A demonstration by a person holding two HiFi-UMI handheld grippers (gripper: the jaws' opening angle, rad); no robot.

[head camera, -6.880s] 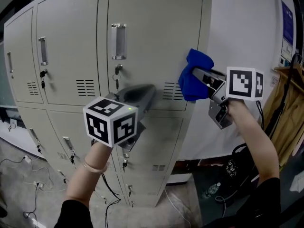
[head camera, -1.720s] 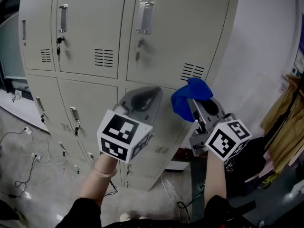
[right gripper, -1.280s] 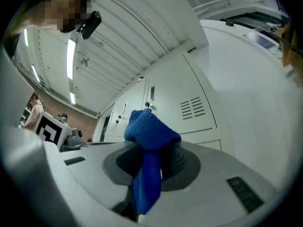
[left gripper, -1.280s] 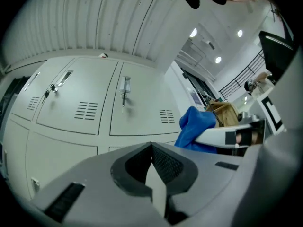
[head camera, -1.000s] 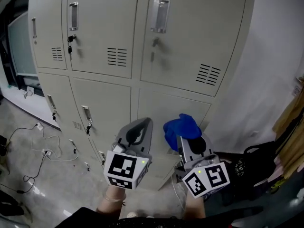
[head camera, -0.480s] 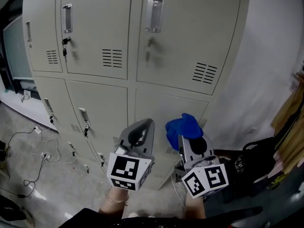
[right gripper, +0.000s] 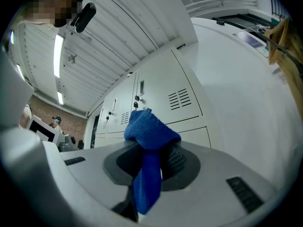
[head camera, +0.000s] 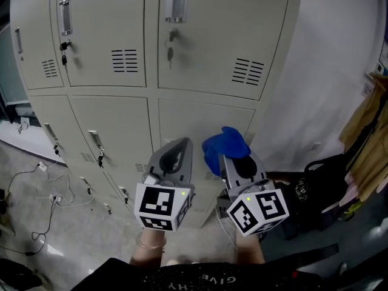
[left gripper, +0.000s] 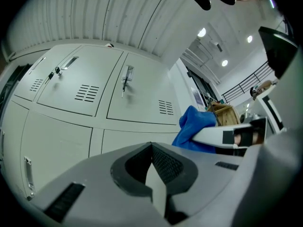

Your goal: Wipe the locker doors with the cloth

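**Cloth Approaching Lower Locker Door**

The right gripper (head camera: pixel 235 157) is clamping the blue cloth (head camera: pixel 223 148), which is bunching above its jaws, near the lower right locker door (head camera: pixel 203 123); the left gripper (head camera: pixel 180 145) is hovering just beside it, jaws together and empty; judged step: approaching the door; the next move is calling for pressing the cloth flat against the panel.

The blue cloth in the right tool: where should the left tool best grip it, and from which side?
Probably the bunched fold of the blue cloth bulging past the right tool, approached from its left: that lump is free and faces the left tool.
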